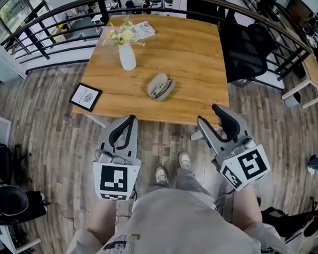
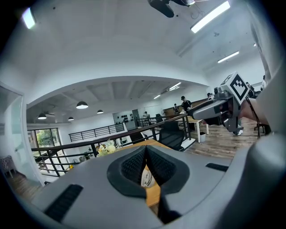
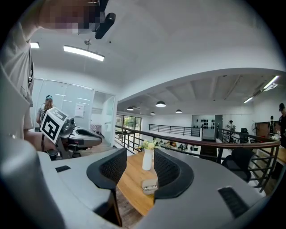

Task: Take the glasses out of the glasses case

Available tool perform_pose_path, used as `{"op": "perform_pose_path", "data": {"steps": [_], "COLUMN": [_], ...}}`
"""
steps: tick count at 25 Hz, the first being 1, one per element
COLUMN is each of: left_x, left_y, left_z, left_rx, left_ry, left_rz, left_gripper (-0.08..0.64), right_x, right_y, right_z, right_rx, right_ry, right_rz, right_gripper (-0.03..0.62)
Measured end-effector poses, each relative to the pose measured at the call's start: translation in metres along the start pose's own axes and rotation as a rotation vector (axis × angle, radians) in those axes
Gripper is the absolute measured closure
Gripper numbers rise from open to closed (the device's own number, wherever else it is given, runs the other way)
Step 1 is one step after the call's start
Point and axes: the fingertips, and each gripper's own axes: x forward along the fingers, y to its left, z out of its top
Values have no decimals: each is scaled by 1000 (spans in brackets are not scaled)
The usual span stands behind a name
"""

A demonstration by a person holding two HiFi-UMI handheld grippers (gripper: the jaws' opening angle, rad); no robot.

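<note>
The glasses case (image 1: 160, 87) lies near the middle of the wooden desk (image 1: 197, 57), well ahead of both grippers, which hang off the near edge over the floor. Its lid looks slightly ajar, with a dark slit along the seam, though whether the glasses show inside cannot be told from here. So the step in hand is the approach.

The left gripper (image 1: 129, 121) has its jaws clenched tip to tip on nothing, and its own view shows only a thin slice of the case through the gap below the tips. The right gripper (image 1: 207, 114) has its jaws released and spread wide, with the case (image 3: 149, 184) framed low between them and the white vase (image 3: 147, 159) standing behind it.

To do this well, I would bring both grippers in low and level over the desk edge, one to each end of the case. The left jaws need opening before they arrive, since they are the likely ones to pin the lower shell. The right, already wide, suits lifting the lid and then taking the frame by its bridge or a temple (never the lenses). Steady the case first, as a light shell would probably skid on smooth wood if nudged. Stop short of the vase (image 1: 126, 56), which stands farther up the desk, well apart from the case.
</note>
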Motion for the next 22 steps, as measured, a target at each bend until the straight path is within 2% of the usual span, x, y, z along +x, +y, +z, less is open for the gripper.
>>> {"op": "perform_pose_path", "data": {"steps": [8,12,22], "left_x": [31,52,109], "left_y": [7,10,32], "left_z": [-2,-8,-26], "left_rx": [-5,-17,-112], "left_ry": [39,79,138], "left_rz": [46,79,202], "left_gripper": [543,543,543], "right_x": [28,51,132], "right_y": [-32,-48,-83], "right_z": [-15,-29,-81], "right_rx": [4,-18,-108], "right_ry": [30,86,264], "right_rz": [68,152,407], "right_gripper": [382,382,382]}}
